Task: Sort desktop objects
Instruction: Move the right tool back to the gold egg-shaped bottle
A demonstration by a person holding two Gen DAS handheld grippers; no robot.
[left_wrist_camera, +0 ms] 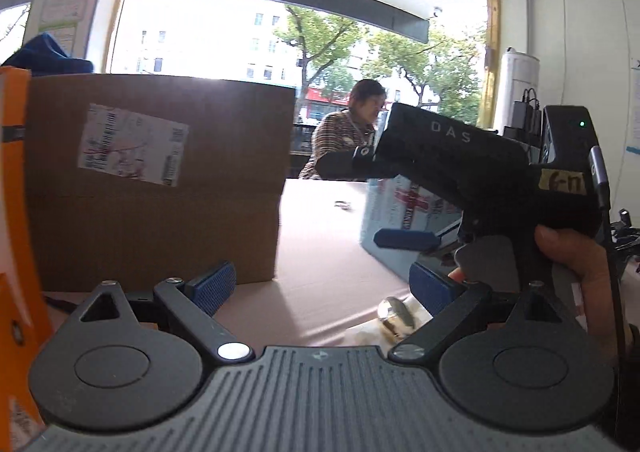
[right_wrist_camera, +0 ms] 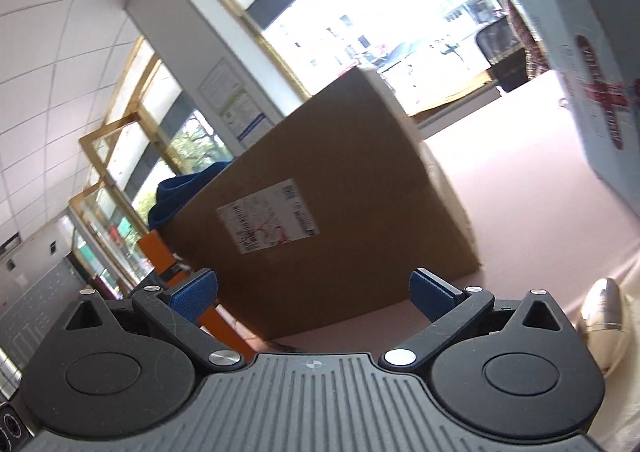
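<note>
Holding both grippers off the table, left gripper (left_wrist_camera: 322, 290) and right gripper (right_wrist_camera: 314, 294) with fingers apart and empty, I risk knocking the shiny metal egg (left_wrist_camera: 394, 314) rolling, since it lies just beside my fingertips. Cardboard box (left_wrist_camera: 160, 176) stands closed, so its contents are hidden.

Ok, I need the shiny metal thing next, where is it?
The metal object lies on the table low in the left wrist view, just inside the left gripper's right finger. In the right wrist view it sits at the right edge.
</note>
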